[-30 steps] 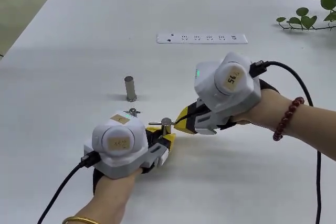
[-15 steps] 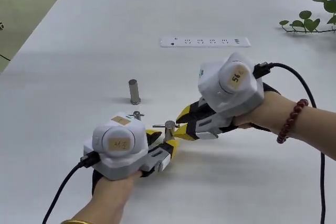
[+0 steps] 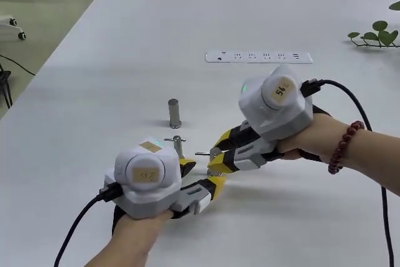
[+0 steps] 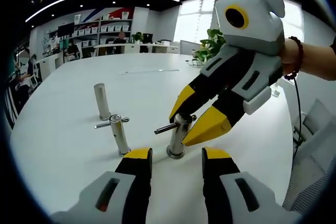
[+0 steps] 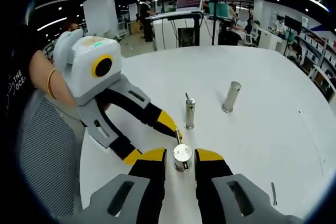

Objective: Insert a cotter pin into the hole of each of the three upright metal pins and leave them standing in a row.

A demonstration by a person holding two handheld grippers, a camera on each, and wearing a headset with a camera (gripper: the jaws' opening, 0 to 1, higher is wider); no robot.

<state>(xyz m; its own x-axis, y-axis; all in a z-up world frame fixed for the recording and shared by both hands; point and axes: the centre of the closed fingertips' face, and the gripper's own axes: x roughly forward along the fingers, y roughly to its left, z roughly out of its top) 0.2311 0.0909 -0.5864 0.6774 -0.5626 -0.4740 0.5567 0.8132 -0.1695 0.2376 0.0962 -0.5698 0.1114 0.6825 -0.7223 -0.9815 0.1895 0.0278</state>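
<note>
Pushing the cotter pin (image 4: 164, 128) fully through the nearest metal pin (image 4: 177, 135) is calling for a level, straight shove. The right claw (image 5: 182, 155) is bracketing that pin's top; whether it is pinching, I cannot tell. The left claw (image 4: 177, 157) is sitting released astride the base on the bench (image 3: 125, 60), well placed for steadying it upright.
</note>
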